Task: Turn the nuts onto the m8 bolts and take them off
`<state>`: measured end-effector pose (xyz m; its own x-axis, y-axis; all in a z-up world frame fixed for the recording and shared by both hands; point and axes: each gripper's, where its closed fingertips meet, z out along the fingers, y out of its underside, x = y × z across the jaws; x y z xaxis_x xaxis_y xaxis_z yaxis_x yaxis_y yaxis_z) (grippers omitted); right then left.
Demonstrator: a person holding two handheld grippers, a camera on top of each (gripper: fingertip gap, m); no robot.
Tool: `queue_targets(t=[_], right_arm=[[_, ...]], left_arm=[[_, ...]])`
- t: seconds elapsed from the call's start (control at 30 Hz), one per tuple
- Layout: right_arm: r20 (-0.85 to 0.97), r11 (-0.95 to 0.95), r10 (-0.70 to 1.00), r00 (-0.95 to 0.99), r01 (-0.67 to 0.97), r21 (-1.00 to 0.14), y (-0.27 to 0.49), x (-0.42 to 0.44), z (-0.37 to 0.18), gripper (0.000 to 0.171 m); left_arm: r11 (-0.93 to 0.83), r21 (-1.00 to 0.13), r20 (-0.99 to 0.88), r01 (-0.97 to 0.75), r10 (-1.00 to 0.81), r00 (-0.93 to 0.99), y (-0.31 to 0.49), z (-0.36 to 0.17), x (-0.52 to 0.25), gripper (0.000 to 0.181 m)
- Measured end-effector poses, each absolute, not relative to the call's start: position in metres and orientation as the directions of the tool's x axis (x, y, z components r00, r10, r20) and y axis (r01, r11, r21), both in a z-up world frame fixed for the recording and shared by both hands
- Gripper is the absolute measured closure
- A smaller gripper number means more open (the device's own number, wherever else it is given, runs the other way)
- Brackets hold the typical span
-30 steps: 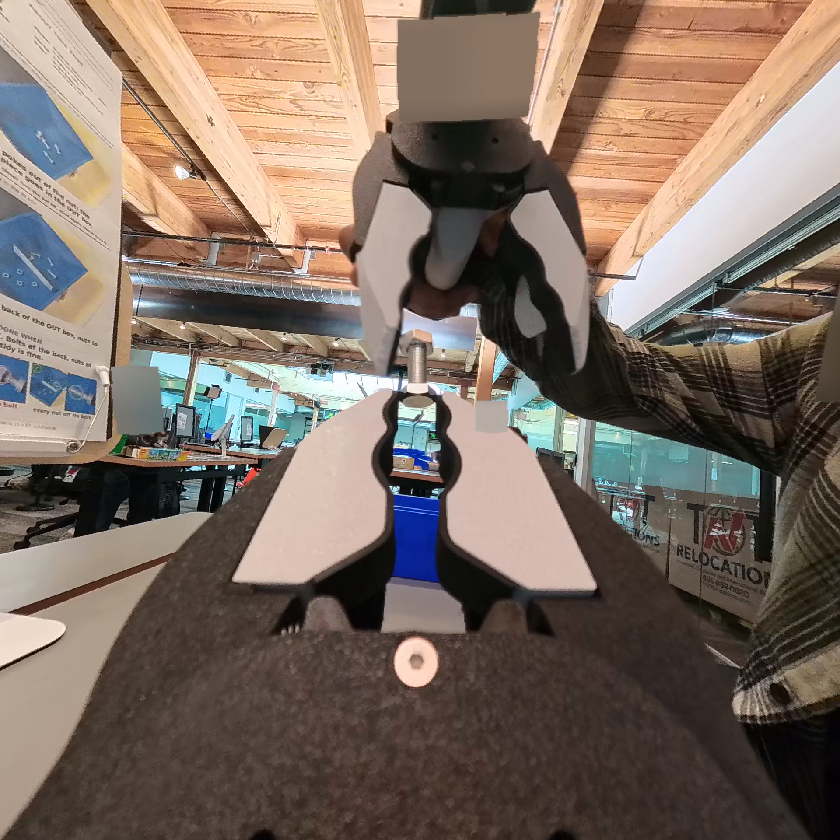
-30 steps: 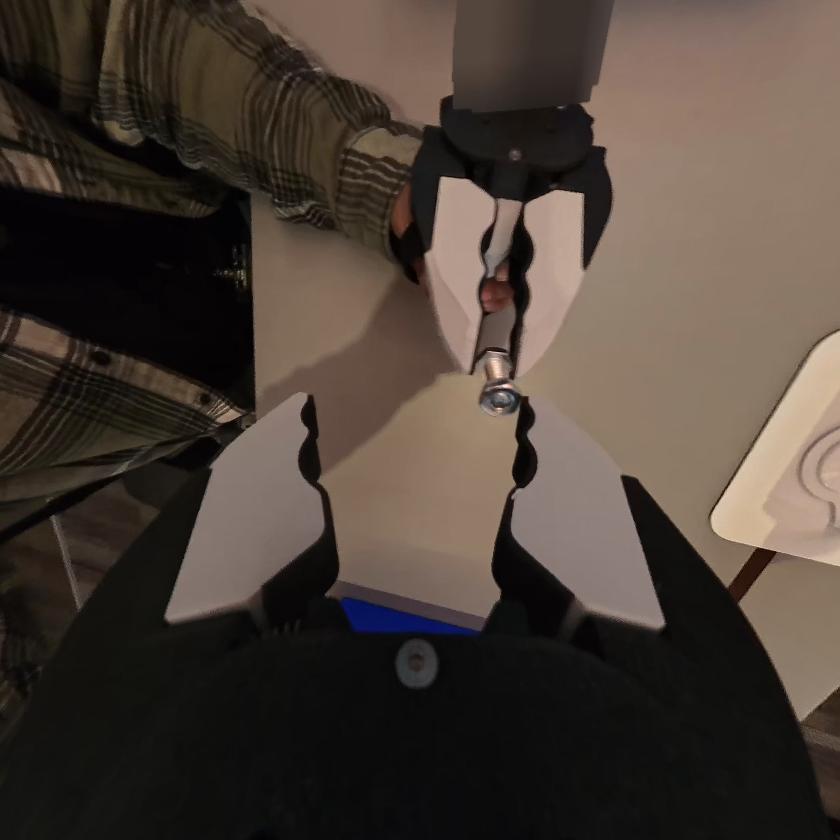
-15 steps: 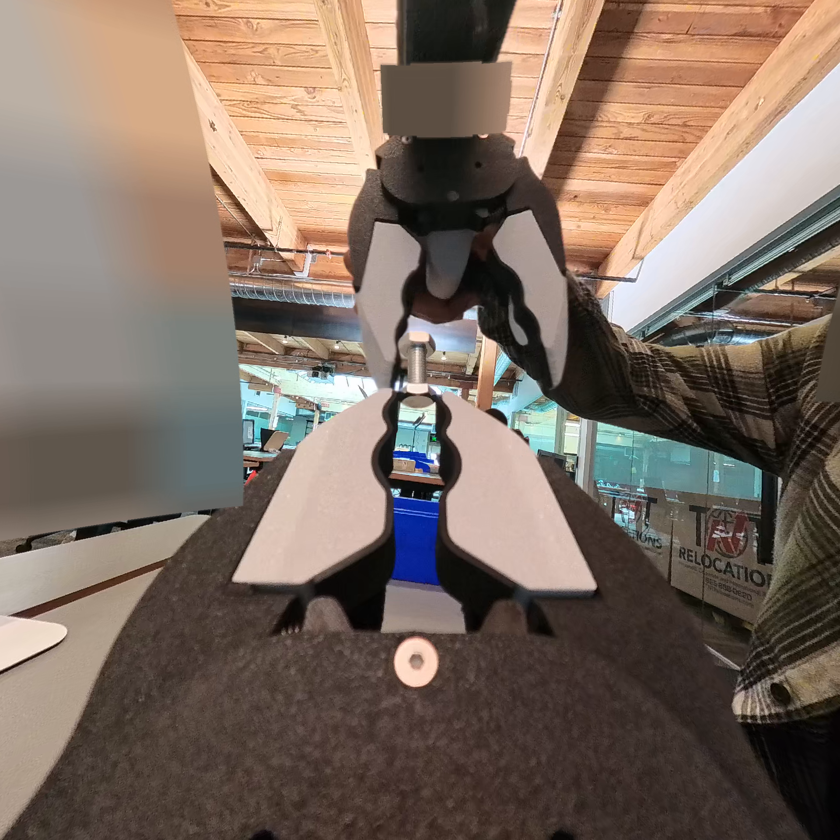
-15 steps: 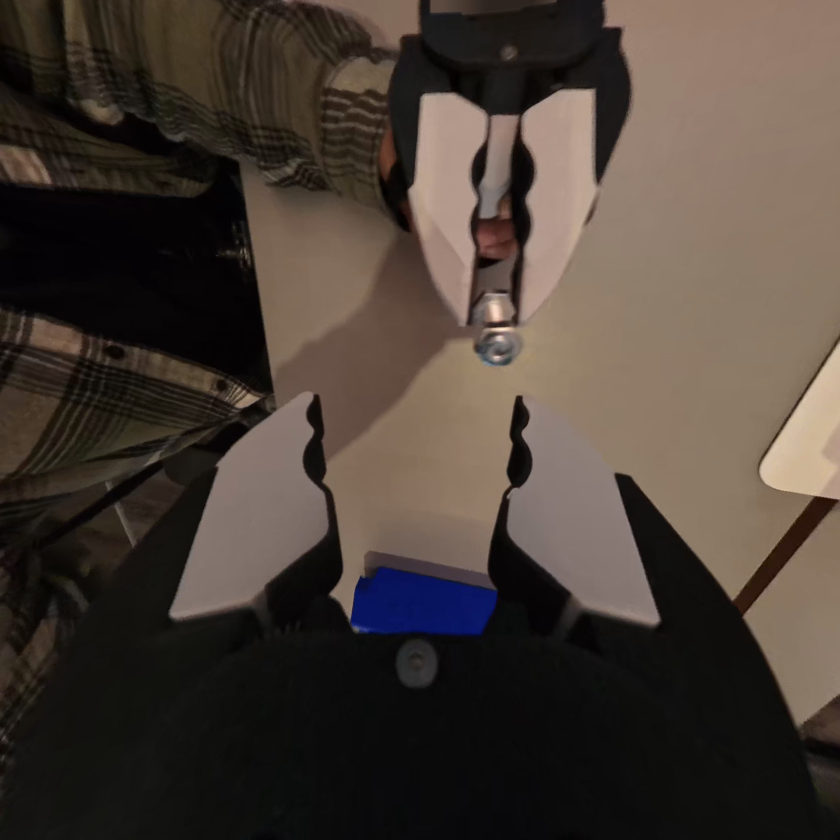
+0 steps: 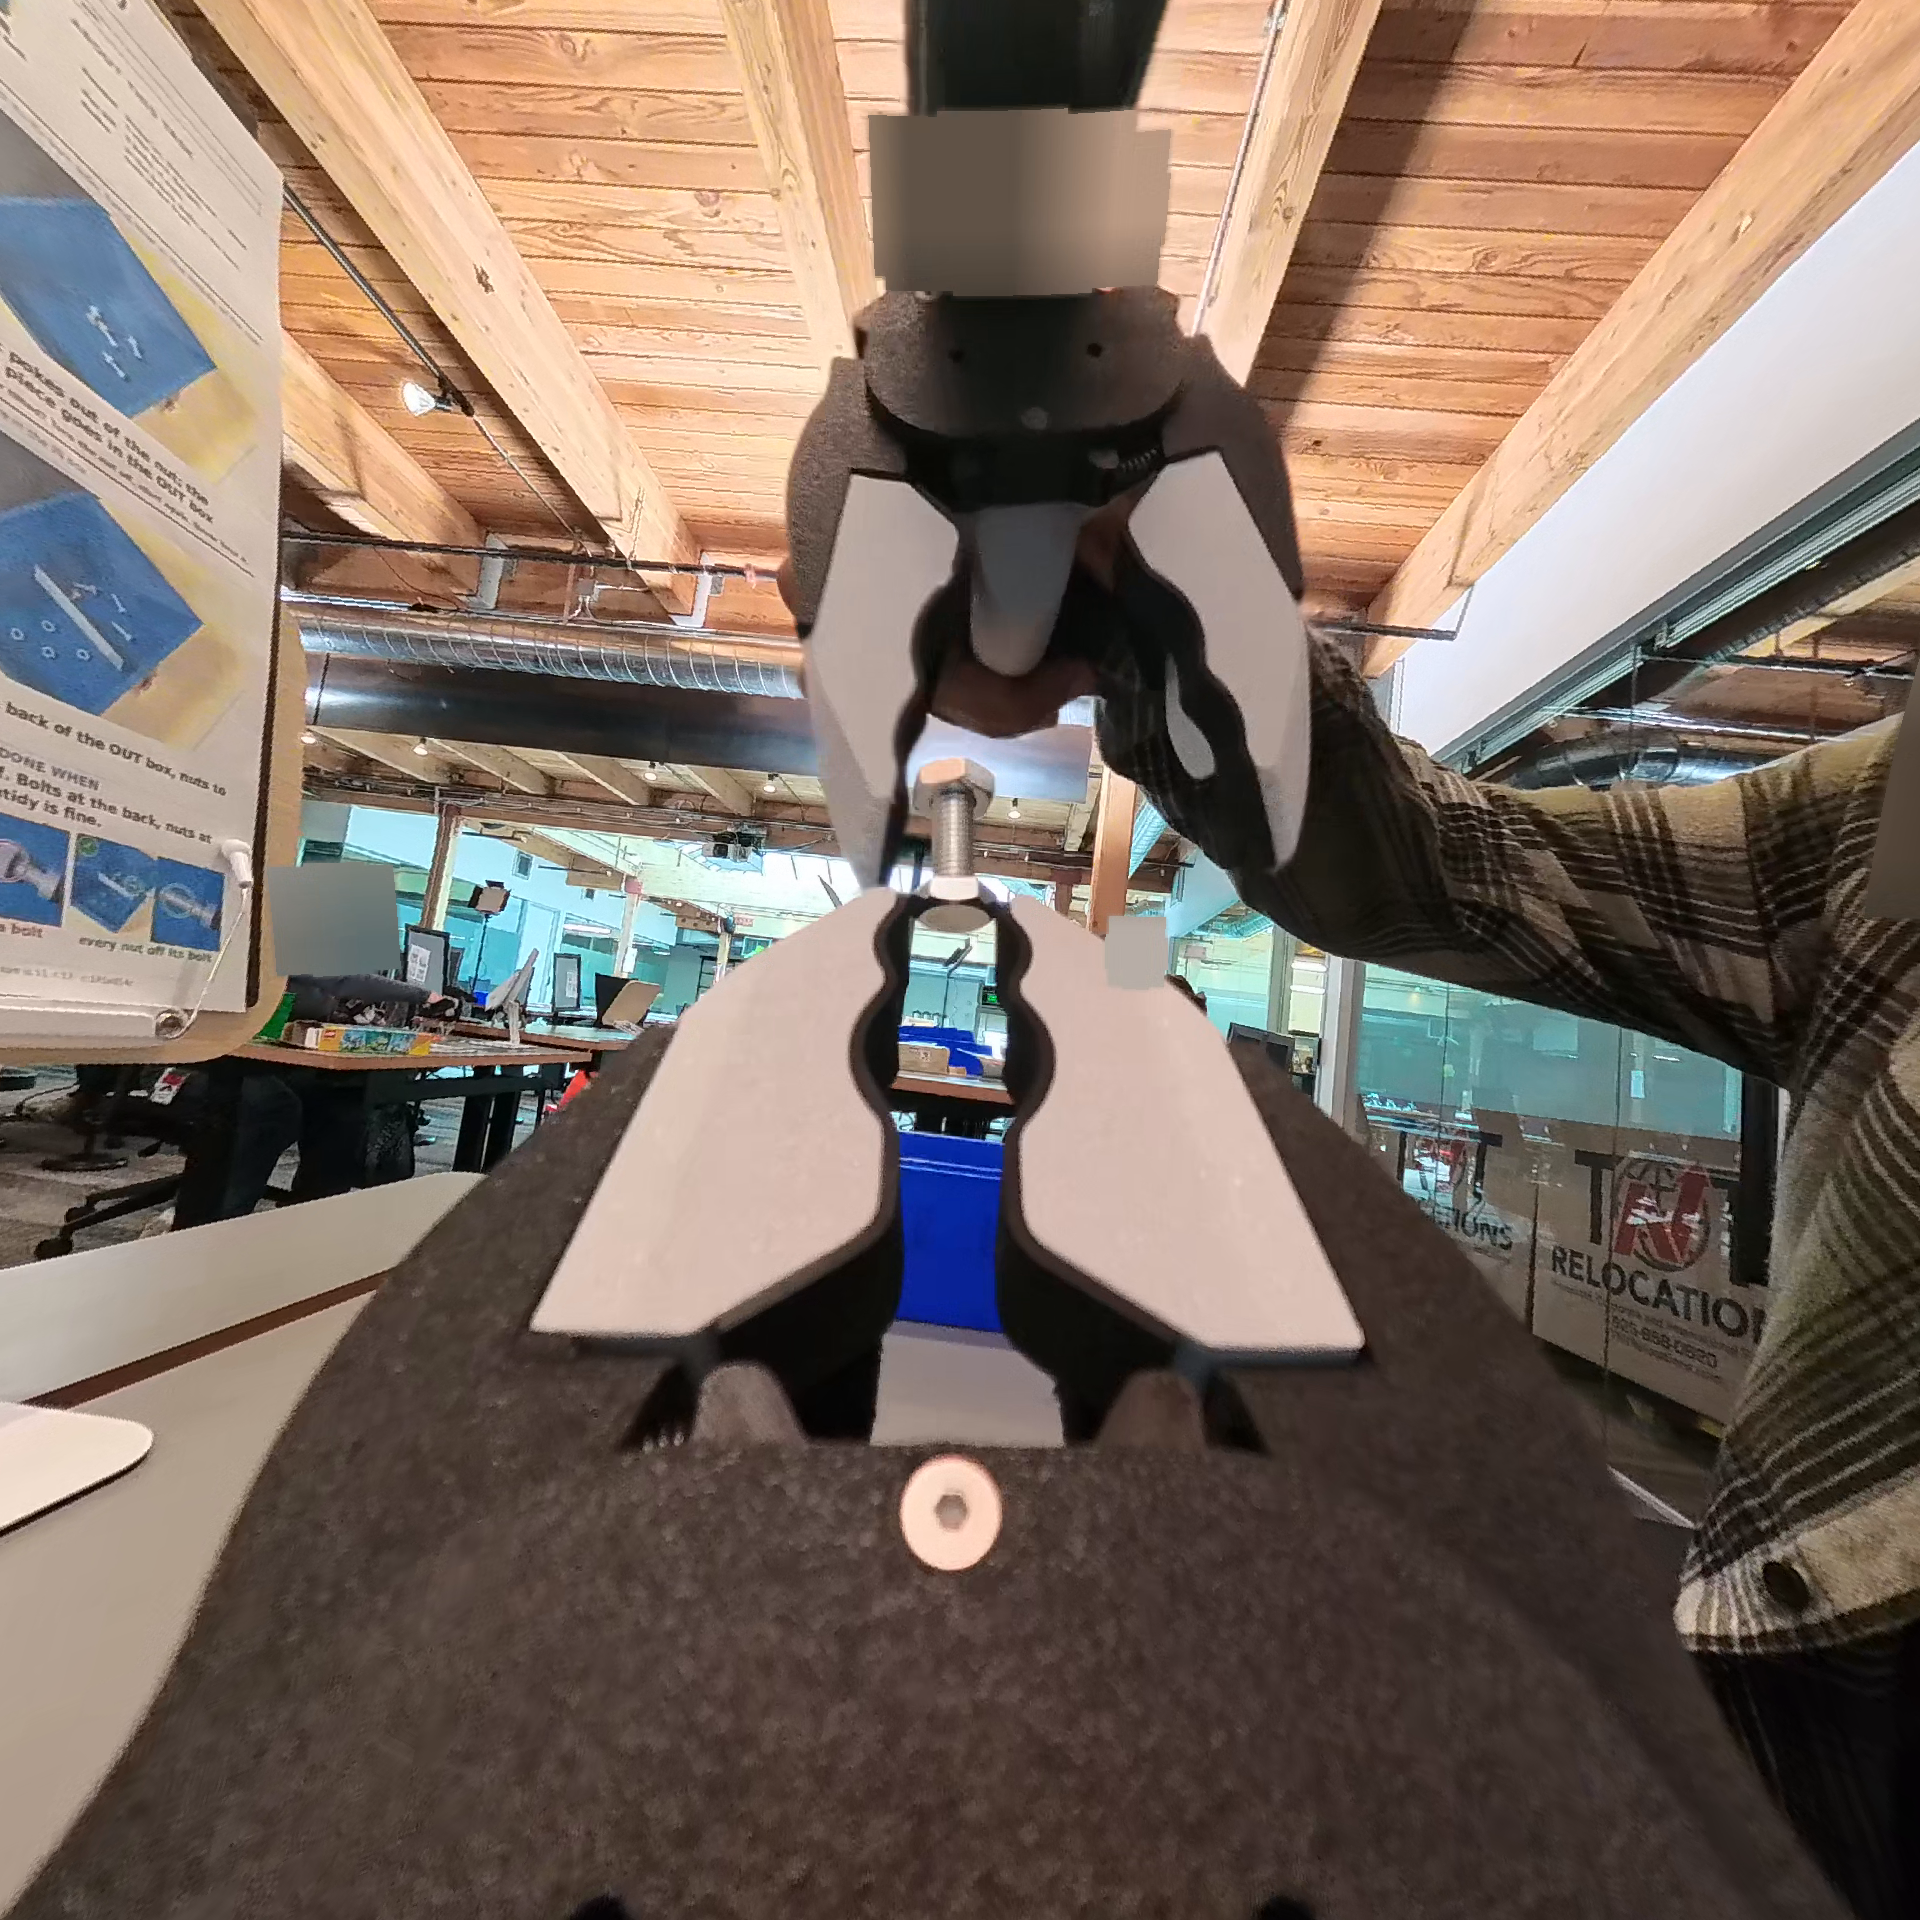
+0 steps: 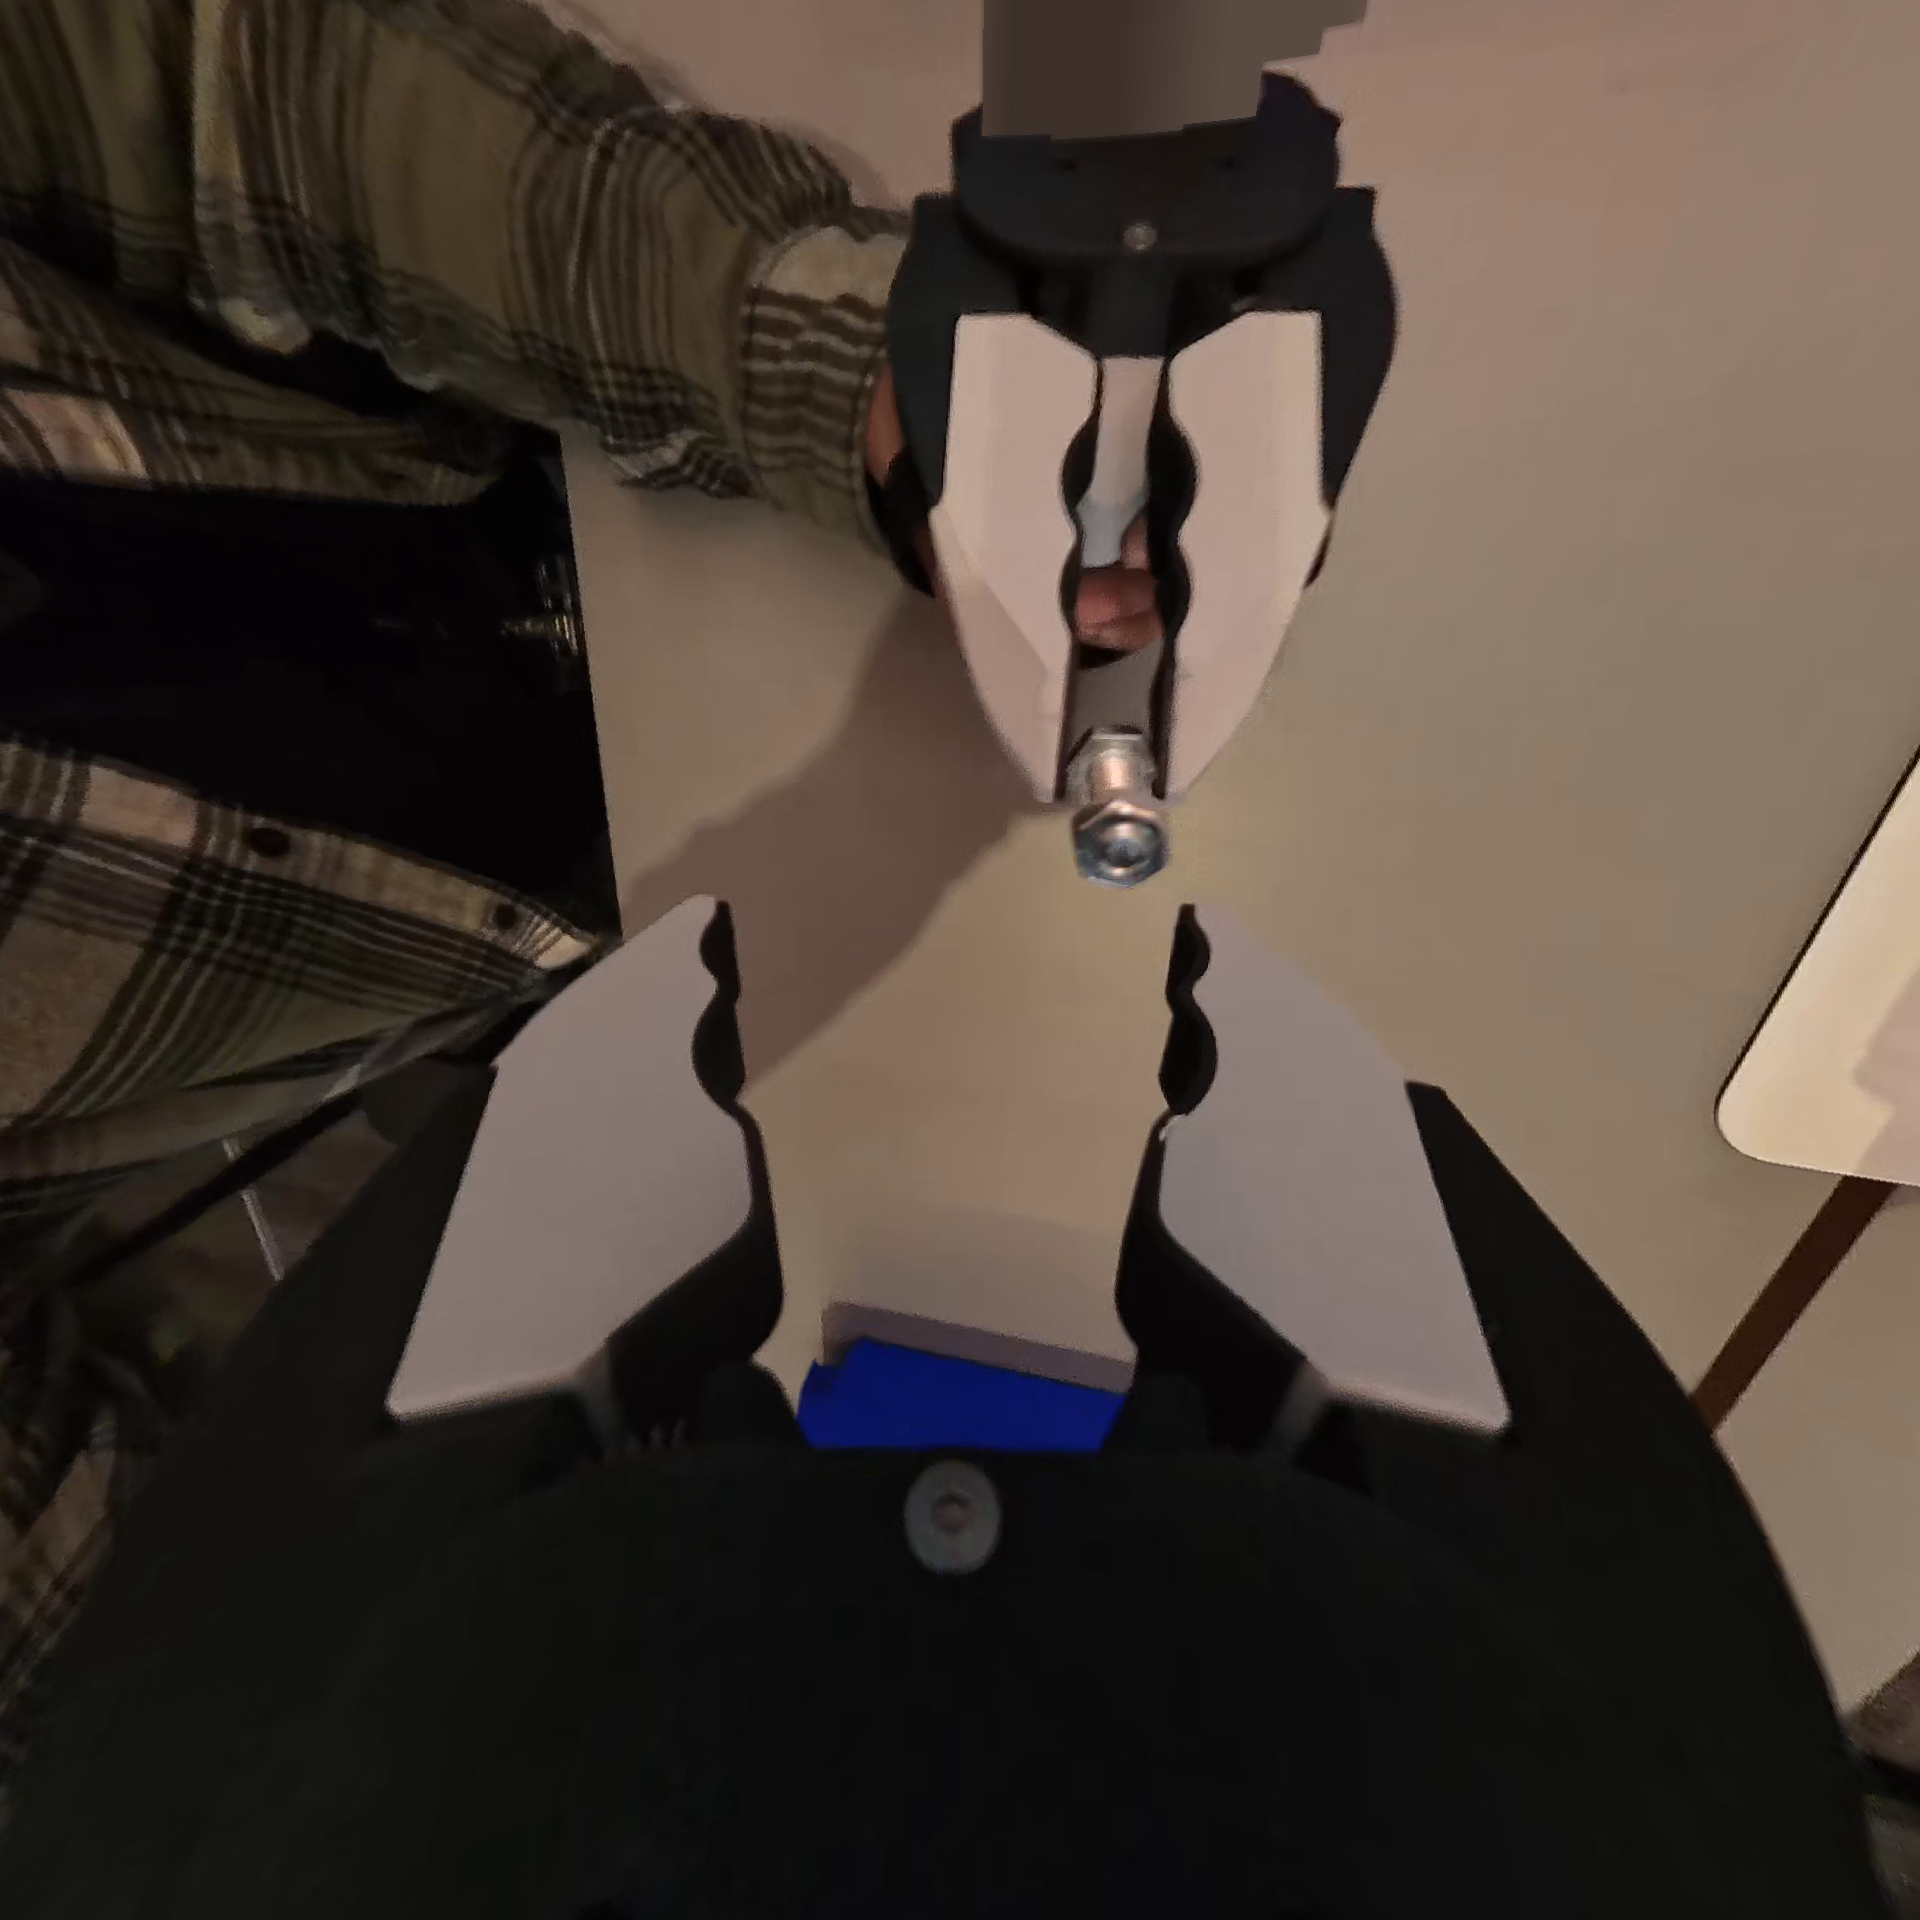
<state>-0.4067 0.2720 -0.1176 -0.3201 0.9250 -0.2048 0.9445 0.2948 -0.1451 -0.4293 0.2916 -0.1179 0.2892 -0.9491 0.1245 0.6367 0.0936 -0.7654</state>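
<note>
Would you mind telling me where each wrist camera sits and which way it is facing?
Left wrist view: on the left gripper, looking up toward the wooden ceiling; its own fingers, shut on the bolt, and a plaid sleeve show.
Right wrist view: on the right gripper, looking down at the table; its own open fingers and a plaid sleeve show.
Shared: bolt, nut, the opposite gripper.
</note>
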Motion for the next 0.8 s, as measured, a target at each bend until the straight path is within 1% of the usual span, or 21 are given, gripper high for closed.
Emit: queue_targets(t=[0.1, 0.17, 0.3, 0.43, 0.53, 0.6, 0.7, 0.8], right_arm=[[-0.186, 0.290, 0.926, -0.328, 0.935, -0.202, 0.273, -0.418, -0.115, 0.088], [-0.210, 0.308, 0.913, -0.350, 0.928, -0.208, 0.266, -0.419, -0.116, 0.088], [-0.221, 0.320, 0.911, -0.348, 0.935, -0.153, 0.263, -0.410, -0.121, 0.083], [-0.260, 0.290, 0.913, -0.315, 0.948, -0.132, 0.263, -0.403, -0.121, 0.087], [-0.264, 0.274, 0.918, -0.297, 0.954, -0.122, 0.266, -0.400, -0.123, 0.086], [-0.232, 0.256, 0.930, -0.286, 0.954, -0.154, 0.272, -0.407, -0.121, 0.084], [-0.229, 0.246, 0.925, -0.302, 0.938, -0.245, 0.270, -0.423, -0.113, 0.083], [-0.266, 0.261, 0.910, -0.317, 0.938, -0.226, 0.261, -0.419, -0.117, 0.083]], left_arm=[[0.094, -0.764, 0.125, 0.638, -0.949, 0.290, 0.292, -0.118, -0.430, 0.167], [0.095, -0.765, 0.126, 0.636, -0.948, 0.294, 0.292, -0.118, -0.430, 0.167], [0.096, -0.770, 0.123, 0.631, -0.948, 0.295, 0.292, -0.119, -0.430, 0.167], [0.098, -0.766, 0.123, 0.635, -0.948, 0.294, 0.292, -0.118, -0.429, 0.167], [0.099, -0.759, 0.128, 0.643, -0.946, 0.298, 0.292, -0.118, -0.433, 0.167], [0.100, -0.761, 0.125, 0.641, -0.947, 0.296, 0.292, -0.117, -0.432, 0.167], [0.100, -0.762, 0.126, 0.640, -0.946, 0.298, 0.292, -0.118, -0.431, 0.167], [0.107, -0.758, 0.128, 0.644, -0.943, 0.308, 0.293, -0.118, -0.434, 0.167]])
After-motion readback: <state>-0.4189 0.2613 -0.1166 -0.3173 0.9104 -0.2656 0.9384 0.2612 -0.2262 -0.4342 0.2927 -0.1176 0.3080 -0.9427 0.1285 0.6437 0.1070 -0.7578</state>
